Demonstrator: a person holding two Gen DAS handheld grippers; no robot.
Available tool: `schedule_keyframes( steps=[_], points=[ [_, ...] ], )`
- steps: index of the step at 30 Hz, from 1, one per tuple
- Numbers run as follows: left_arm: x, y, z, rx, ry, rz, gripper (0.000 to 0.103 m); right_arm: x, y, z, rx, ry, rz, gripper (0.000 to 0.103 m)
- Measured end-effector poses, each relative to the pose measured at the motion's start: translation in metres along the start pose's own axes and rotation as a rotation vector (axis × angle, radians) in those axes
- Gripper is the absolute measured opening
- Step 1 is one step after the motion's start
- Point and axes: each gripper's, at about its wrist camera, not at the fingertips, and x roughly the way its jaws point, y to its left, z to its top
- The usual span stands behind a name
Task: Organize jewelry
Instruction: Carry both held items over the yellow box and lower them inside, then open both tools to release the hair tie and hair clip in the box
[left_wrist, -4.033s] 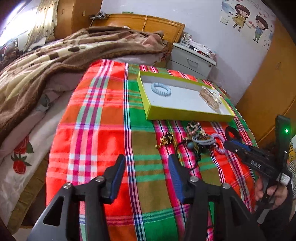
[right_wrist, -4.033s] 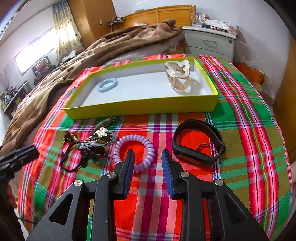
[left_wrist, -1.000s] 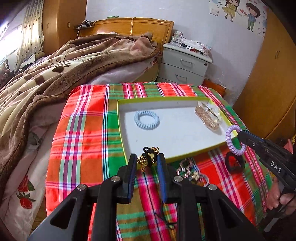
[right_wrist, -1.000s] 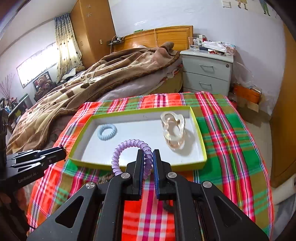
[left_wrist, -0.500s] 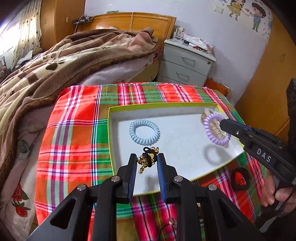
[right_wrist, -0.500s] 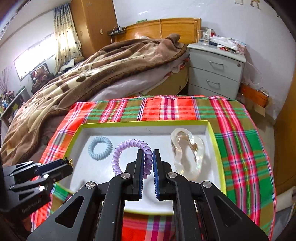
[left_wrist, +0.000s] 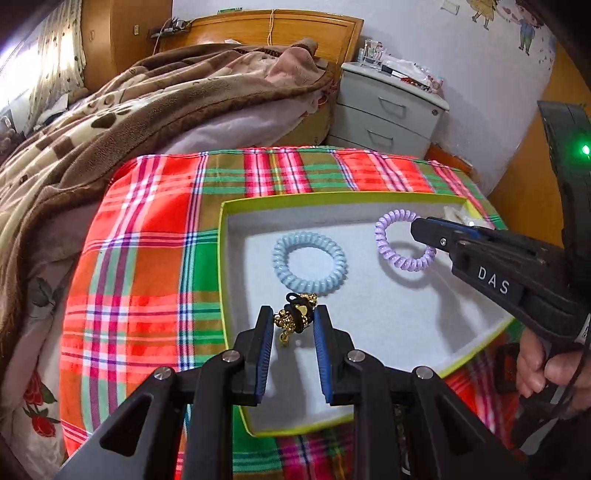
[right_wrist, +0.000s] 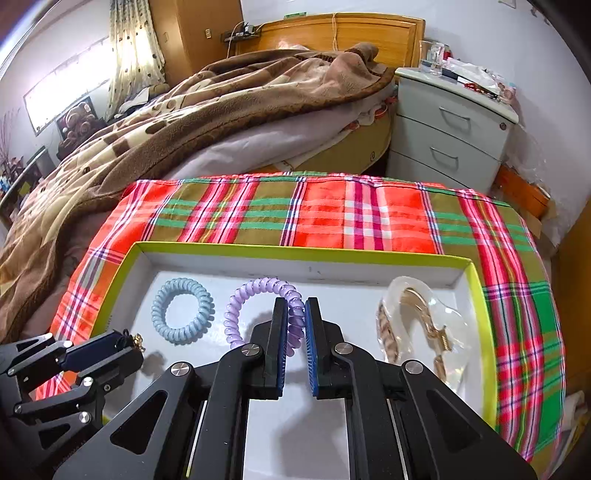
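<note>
Both tongs are hovering over the tray (right_wrist: 476, 295), a shallow white box with a yellow-green rim that is sitting on a plaid cloth (right_wrist: 332, 214); the left tongs (left_wrist: 293, 320) are pinching a small black and gold trinket (left_wrist: 295, 318) between their blue pads, low over the near left part of the tray floor; the right tongs (right_wrist: 295, 321) are squeezing a purple coil hair tie (right_wrist: 258, 306), their jaws drawn narrow on its right-hand side while the rest of the loop is sticking out to the left above the tray; a pale blue coil hair tie (left_wrist: 309, 262) is lying flat inside the tray, just beyond the trinket and to the left of the purple one; a clear hair clip (right_wrist: 421, 328) with gold-toned parts is resting at the right end of the tray; a brown blanket (right_wrist: 166, 122) is spreading over the bed behind the cloth, and a grey nightstand (right_wrist: 450, 129) is standing to the right of it.
</note>
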Motion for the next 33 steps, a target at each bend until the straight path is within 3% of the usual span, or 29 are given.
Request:
schedule_keyframes(
  steps=[33],
  points=[
    [0.018, -0.006, 0.003, 0.011, 0.042, -0.018, 0.024, 0.019, 0.001, 0.003, -0.019, 0.044, -0.023, 0.012]
  ],
)
